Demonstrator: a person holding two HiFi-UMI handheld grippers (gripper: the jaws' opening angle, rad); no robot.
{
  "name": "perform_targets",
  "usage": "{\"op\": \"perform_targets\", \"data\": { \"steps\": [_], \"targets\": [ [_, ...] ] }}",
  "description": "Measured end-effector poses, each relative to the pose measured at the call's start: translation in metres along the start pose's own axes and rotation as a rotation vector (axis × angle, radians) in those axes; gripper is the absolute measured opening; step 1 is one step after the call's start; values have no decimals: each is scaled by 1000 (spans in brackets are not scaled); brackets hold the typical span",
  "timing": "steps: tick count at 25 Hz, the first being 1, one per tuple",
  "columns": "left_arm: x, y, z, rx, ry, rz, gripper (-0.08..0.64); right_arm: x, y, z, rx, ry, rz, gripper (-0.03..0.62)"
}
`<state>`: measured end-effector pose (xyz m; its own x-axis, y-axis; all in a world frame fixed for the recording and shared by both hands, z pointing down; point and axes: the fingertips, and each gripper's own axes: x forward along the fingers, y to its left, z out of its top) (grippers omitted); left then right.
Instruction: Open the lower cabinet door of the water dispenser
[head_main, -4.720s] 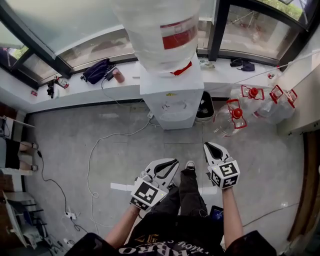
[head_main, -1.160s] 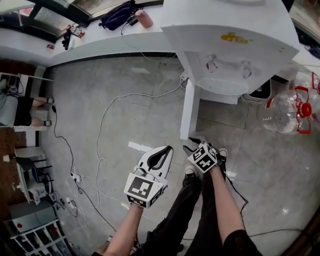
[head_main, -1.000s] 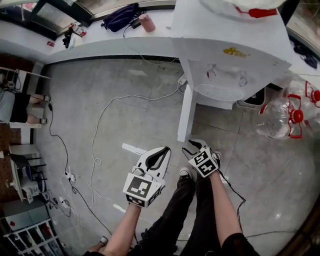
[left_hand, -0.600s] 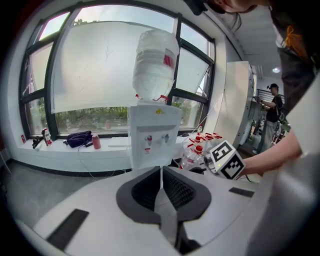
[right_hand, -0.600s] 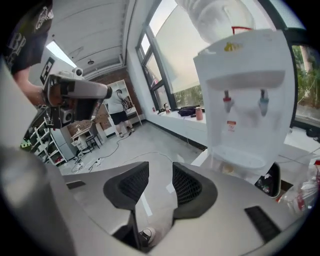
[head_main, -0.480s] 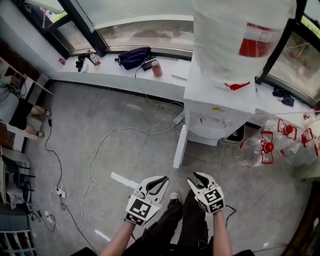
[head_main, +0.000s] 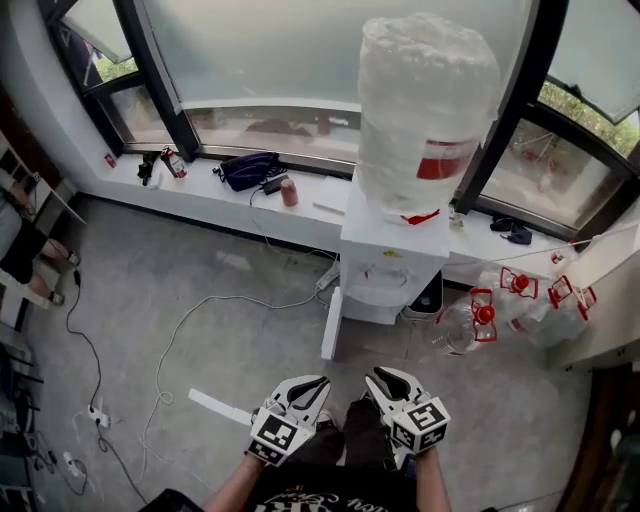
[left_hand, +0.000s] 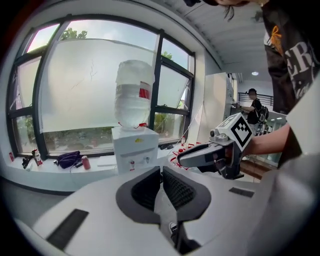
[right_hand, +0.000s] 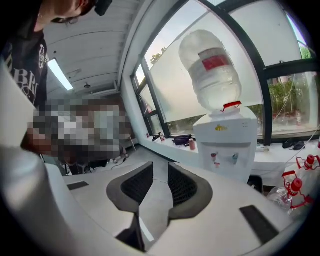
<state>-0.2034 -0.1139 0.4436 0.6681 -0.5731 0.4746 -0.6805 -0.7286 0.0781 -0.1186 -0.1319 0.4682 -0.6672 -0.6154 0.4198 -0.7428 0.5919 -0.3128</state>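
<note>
The water dispenser stands on the floor with its back to the window ledge and a big wrapped bottle on top. Its lower cabinet door already hangs open, swung out from the front left corner and seen edge-on. It looks like a thin, stiff, light panel on hinges that should swing with little force. The free edge, away from the hinge, is the likely place to take hold, though the smooth face may slip. With that bottle on top the unit is probably top-heavy, so a hard tug could rock it.

The left hand-held gripper is pressed together and empty. The right hand-held gripper is closing, with a gap left between its pads and nothing in it. Both are well short of the door.

Left of the door the floor is open, apart from a loose cable. To the right, empty bottles crowd the floor near the dispenser
</note>
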Motion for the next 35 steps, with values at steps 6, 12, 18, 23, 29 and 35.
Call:
{"op": "perform_targets", "data": {
  "steps": [6, 12, 18, 23, 29, 35],
  "targets": [
    [-29, -17, 9, 53, -55, -35, 20, -36, 35, 25, -58, -33, -41, 100],
    [-54, -34, -7, 8, -47, -36, 20, -56, 59, 26, -32, -44, -44, 86],
    [-66, -54, -7, -49, -62, -63, 20, -80, 66, 34, -28, -79, -80, 74],
    [-63, -81, 18, 26, -90, -95, 20, -120, 66, 30, -24, -111, -114, 74],
    [-67, -135, 46, 87, -126, -107, 20, -184, 73, 4, -13, -139, -146, 57],
    [-95, -213, 46, 86, -151, -132, 20, -248, 95, -23, -15, -181, -164, 30]
  ]
}}
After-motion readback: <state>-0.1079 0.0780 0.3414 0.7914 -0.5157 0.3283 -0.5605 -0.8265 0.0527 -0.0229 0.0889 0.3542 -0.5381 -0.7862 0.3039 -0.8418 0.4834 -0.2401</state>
